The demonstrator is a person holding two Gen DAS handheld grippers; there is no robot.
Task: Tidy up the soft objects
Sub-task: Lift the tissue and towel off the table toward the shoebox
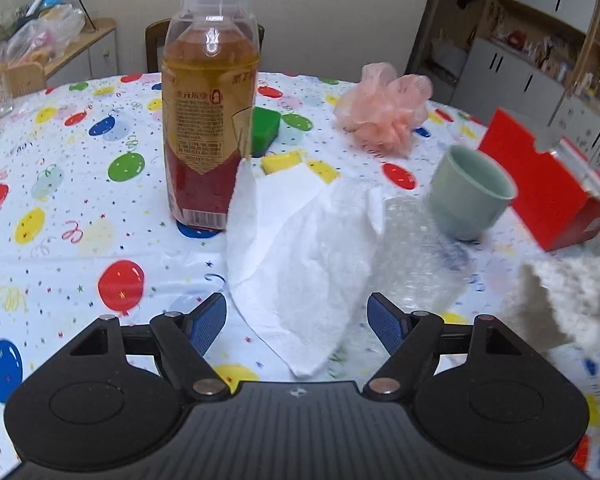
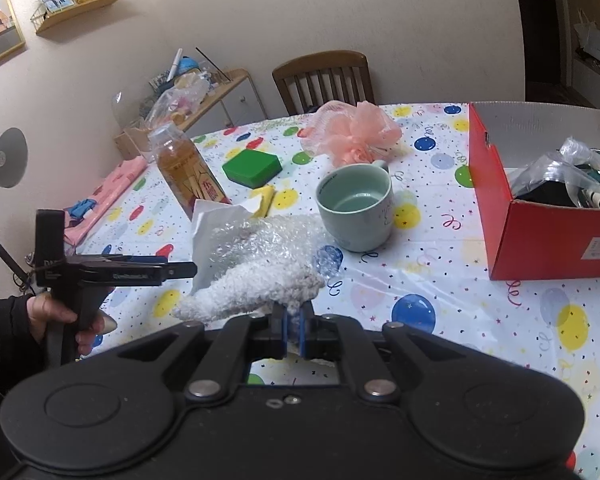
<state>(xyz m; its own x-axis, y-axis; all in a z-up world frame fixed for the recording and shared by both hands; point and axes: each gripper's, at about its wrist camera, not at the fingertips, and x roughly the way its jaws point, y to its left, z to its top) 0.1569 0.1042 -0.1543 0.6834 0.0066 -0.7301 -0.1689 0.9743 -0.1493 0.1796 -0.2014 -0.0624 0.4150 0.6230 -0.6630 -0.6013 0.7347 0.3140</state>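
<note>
My left gripper [image 1: 296,320] stands open just above the balloon-print tablecloth. A crumpled white paper tissue [image 1: 296,248] lies between its blue pads, which do not press on it. Clear bubble wrap [image 1: 420,248] lies against the tissue's right side. My right gripper [image 2: 294,320] is shut on a white fluffy cloth [image 2: 256,288], held above the table near the bubble wrap [image 2: 268,236]. In the right wrist view the left gripper [image 2: 180,270] shows side-on at the left, held by a hand. A pink mesh pouf [image 2: 352,128] and a green sponge [image 2: 252,168] lie farther back.
A tall tea bottle [image 1: 208,120] stands just left of the tissue. A pale green mug [image 2: 356,204] stands right of the bubble wrap. An open red box [image 2: 540,232] at the right holds plastic bags. A yellow sponge [image 1: 284,162] lies behind the tissue. A wooden chair [image 2: 324,76] stands beyond the table.
</note>
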